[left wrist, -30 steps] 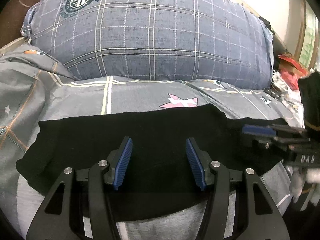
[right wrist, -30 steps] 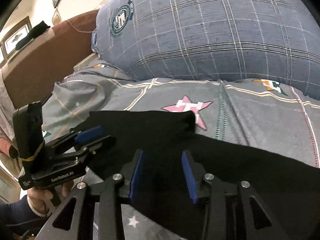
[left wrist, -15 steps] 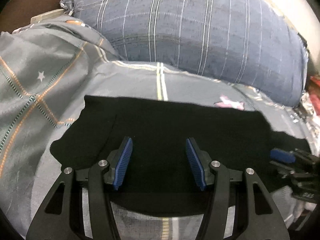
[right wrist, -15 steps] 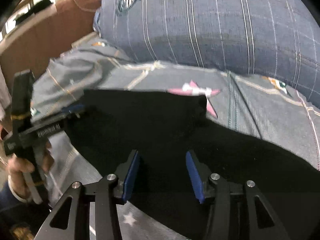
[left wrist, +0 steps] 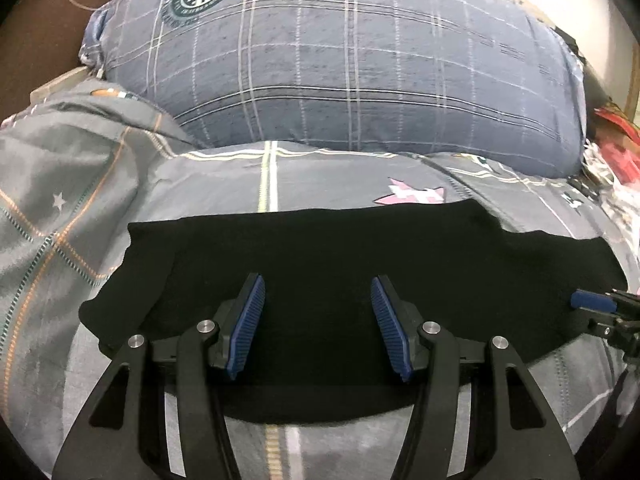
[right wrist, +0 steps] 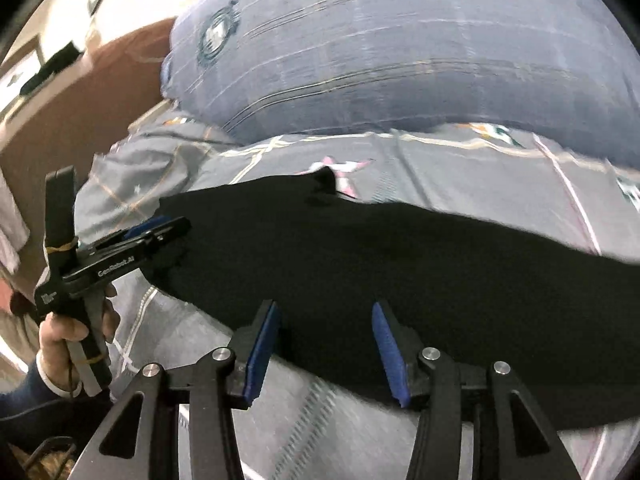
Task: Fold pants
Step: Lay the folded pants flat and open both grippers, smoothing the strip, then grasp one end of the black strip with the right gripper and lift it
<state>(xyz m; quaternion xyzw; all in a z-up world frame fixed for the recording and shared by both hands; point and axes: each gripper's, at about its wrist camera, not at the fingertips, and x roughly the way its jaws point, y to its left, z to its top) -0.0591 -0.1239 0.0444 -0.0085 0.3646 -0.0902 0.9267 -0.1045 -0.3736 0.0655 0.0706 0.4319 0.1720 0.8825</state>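
Your black pants (left wrist: 340, 264) lie flat across the bed (left wrist: 224, 176), spread as a wide dark band over the grey checked sheet, just in front of the big blue plaid pillow (left wrist: 340, 64) that rests against the brown headboard (left wrist: 36, 36). A pink star (left wrist: 412, 194) printed on the sheet peeks out right at the far edge of the fabric. Your left hand-held gripper (left wrist: 318, 320) hangs over the middle of the pants with its blue pads set wide apart and nothing pinched between them; whether the tips touch the cloth cannot be told. In the right wrist view the same gripper (right wrist: 160, 226) shows at the left, over the left end of the pants (right wrist: 360, 248), with your left hand (right wrist: 68, 336) wrapped round its handle and a dark sleeve (right wrist: 24, 388) below. Your right hand-held gripper (right wrist: 324, 340) sits at the near edge of the pants, its jaws parted to a medium width and holding nothing, the cloth only lying beneath the gap. From the left wrist view, its blue tip (left wrist: 592, 302) pokes in at the right end of the fabric. That right wrist picture is blurred. Red clutter (left wrist: 616, 140) sits beyond the pillow at the far right.
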